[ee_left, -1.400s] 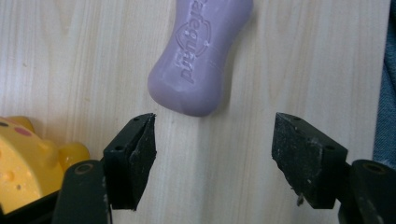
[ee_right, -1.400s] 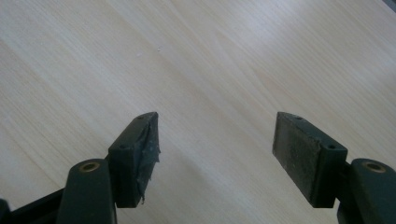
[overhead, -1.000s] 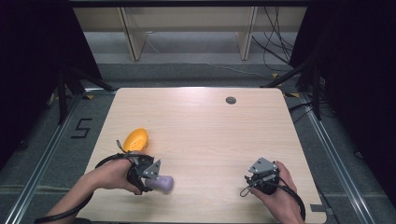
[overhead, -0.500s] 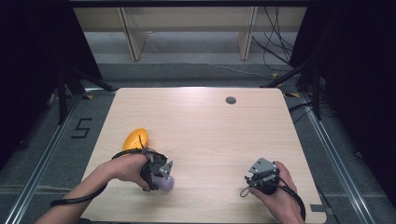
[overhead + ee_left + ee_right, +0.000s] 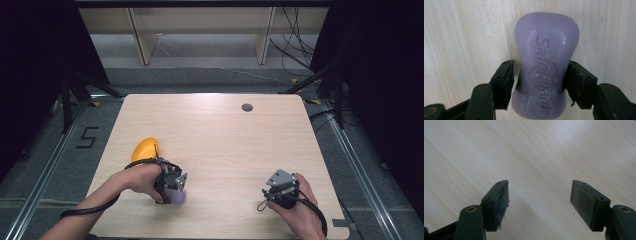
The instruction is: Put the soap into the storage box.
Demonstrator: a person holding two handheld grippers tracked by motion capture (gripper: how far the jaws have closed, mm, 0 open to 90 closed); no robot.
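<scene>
- Lavender moulded soap bar [image 5: 546, 75], waisted in shape with raised lettering, lies flat on the pale wooden table [image 5: 225, 135] near its front-left corner, between the jaws of the left gripper [image 5: 537, 80].
- The left gripper's jaws have just been closing on the bar; the right pad looks to be touching its side, while a thin dark line at the left pad leaves me unable to tell whether that one presses yet.
- Risk: soap is smooth and its sides curve, so I judge that a squeeze off the narrow waist could squirt it out forward or twist it in the pads.
- Risk: a lift before both pads bite would likely leave the bar behind or drop it on the wood.
- The glossy orange rounded object [image 5: 145, 149] sits just beyond the left hand [image 5: 137, 177]; a swing that way could knock it.
- The table's front edge is near the bar, so a slip toward the person might send it off.
- The right gripper [image 5: 539, 200] rests well apart at the front right, jaws wide and holding nothing.
- Open room lies across the middle and far side, up to a small dark round grommet [image 5: 247, 107].
</scene>
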